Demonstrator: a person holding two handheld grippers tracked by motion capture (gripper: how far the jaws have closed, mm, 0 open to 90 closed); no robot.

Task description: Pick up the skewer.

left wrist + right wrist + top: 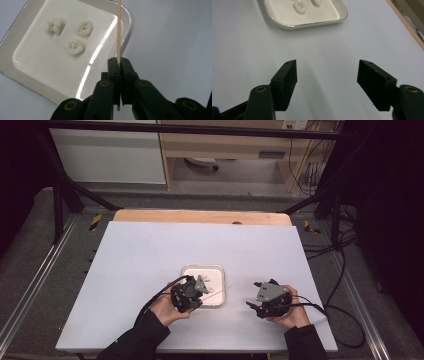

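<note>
A white square tray point(219, 270) lies near the middle of the table, with three small white lumps point(74, 47) on it. My left gripper point(119, 62) is shut on a thin wooden skewer point(118, 30), which runs up past the tray's point(126, 17) right edge in the left gripper view. In the high view the left gripper point(197, 292) hangs over the tray's near edge and the skewer point(220, 291) points right. My right gripper point(327, 72) is open over bare table, nothing between its jaws, with the tray point(342, 15) and a lump point(300, 8) beyond. It sits right of the tray point(257, 302).
The table top point(150, 250) is white with a wooden strip point(200, 216) along its far edge. Black frame bars and cables point(340, 270) stand around the table. Grey floor lies on both sides.
</note>
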